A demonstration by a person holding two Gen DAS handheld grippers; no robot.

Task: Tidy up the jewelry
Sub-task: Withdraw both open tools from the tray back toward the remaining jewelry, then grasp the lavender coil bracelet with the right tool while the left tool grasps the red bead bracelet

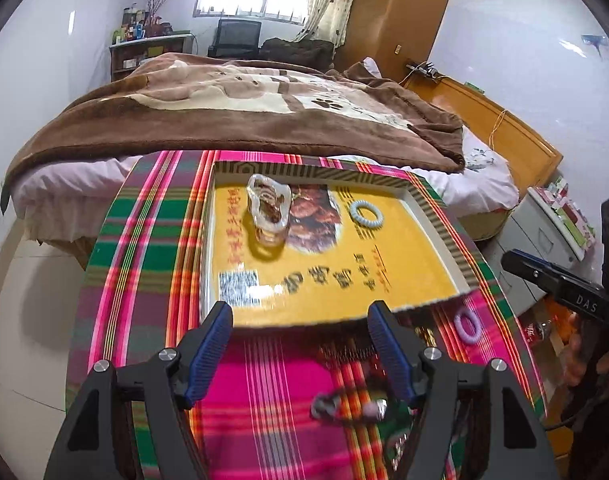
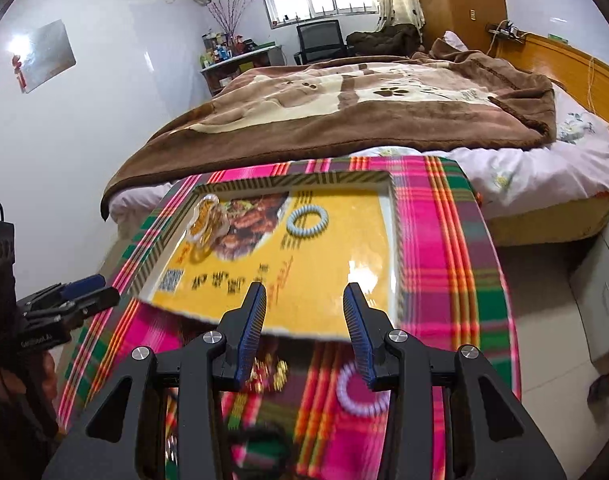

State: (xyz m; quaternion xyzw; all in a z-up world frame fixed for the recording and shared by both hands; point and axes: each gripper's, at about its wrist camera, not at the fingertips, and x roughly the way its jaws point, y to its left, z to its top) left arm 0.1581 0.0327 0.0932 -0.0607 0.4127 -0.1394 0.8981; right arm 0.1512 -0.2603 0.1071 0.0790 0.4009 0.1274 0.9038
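Note:
A yellow printed tray (image 1: 436, 220) (image 2: 288, 180) with a striped rim lies on the plaid cloth. In it stand a clear glass dish (image 1: 268, 208) (image 2: 206, 216) holding brownish jewelry and a pale blue spiral bracelet (image 1: 366, 212) (image 2: 307, 221). A lilac spiral bracelet (image 1: 466, 324) (image 2: 360, 392) lies on the cloth near the tray's front edge, beside blurred gold pieces (image 2: 268, 372). Small blurred trinkets (image 1: 344, 404) lie under my left gripper (image 1: 300, 314), which hangs open over the tray's front edge. My right gripper (image 2: 304, 290) is open too, with nothing between its pads.
The table wears a pink and green plaid cloth (image 1: 144, 264) (image 2: 444, 264). A bed with a brown blanket (image 1: 244, 120) (image 2: 344, 120) stands just behind it. A grey cabinet (image 1: 540, 236) sits at the right, and the tiled floor lies at the left.

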